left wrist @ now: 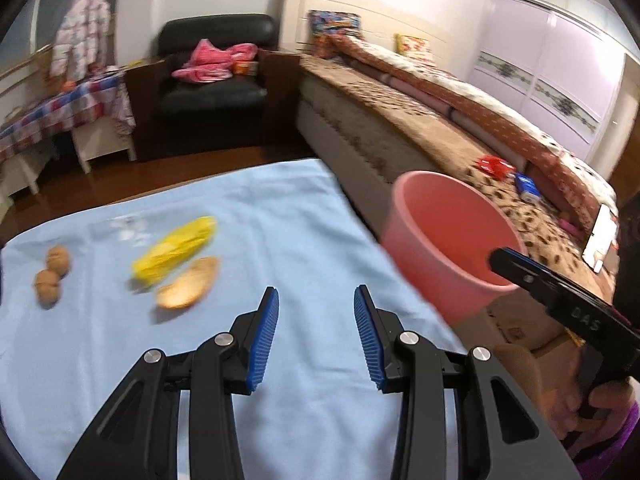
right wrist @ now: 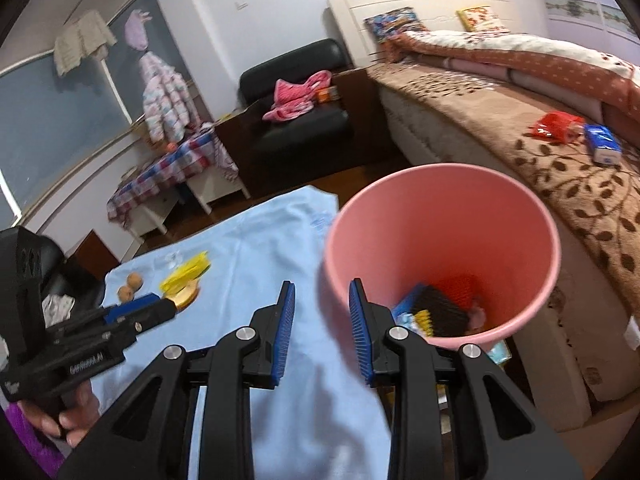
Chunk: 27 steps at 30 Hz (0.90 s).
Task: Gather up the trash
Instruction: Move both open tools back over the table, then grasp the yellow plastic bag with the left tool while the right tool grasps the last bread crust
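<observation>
On the light blue cloth (left wrist: 280,220) lie two walnuts (left wrist: 52,276), a yellow wrapper (left wrist: 176,250), a tan peel-like scrap (left wrist: 188,282) and a bit of clear plastic (left wrist: 128,228). My left gripper (left wrist: 316,300) hovers open to their right, with nothing between its blue pads. The pink bin (right wrist: 440,216) stands off the cloth's right edge and holds a blue packet, a black-and-yellow piece and something red. My right gripper (right wrist: 321,292) is narrowly open and holds nothing; it sits at the bin's near left wall. From the left wrist view, its tip (left wrist: 496,260) reaches over the bin's rim (left wrist: 400,200).
A bed with a brown leaf blanket (right wrist: 560,184) runs along the right and carries a red packet (right wrist: 554,126) and a blue tissue pack (right wrist: 602,142). A black armchair (left wrist: 216,84) with pink clothes and a checked-cloth table (left wrist: 60,112) stand behind. A cardboard box (left wrist: 516,328) sits below the bin.
</observation>
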{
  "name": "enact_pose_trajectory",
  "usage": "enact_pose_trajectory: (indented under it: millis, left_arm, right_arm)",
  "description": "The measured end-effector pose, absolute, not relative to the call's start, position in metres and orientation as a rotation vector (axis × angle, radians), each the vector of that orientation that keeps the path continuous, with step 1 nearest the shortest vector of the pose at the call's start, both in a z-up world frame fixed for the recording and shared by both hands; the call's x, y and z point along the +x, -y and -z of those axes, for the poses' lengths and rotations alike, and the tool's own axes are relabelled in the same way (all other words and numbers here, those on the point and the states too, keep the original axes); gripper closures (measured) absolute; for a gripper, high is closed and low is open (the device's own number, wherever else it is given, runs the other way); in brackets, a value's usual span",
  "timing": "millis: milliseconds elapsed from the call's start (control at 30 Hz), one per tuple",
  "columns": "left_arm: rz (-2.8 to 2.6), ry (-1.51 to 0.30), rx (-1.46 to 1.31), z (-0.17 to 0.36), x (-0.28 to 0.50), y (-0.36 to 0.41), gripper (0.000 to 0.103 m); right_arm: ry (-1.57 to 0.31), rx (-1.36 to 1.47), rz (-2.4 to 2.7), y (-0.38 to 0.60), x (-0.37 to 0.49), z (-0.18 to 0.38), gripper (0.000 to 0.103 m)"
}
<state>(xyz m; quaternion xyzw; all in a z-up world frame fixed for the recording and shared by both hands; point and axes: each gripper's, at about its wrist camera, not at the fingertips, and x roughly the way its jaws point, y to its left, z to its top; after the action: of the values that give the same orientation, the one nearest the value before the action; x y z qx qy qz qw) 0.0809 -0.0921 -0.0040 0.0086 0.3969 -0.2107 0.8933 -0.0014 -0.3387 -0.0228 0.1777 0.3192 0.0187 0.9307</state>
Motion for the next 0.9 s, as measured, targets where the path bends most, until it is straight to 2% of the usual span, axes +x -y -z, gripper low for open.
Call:
enact_pose_trajectory:
  millis: [400,900]
  left_arm:
    - [0.227,-0.837,-0.097,0.020,0.110,-0.013,0.065]
    - [0.367,-0.898,0.059,0.047,0.189,0.001,0.065]
  right_arm:
    - [-0.731,0.346,-0.134,0.291,0.017,0.037,0.075]
    - [-0.871,0.383,-0.295,0.231,0.069,0.052,0.075]
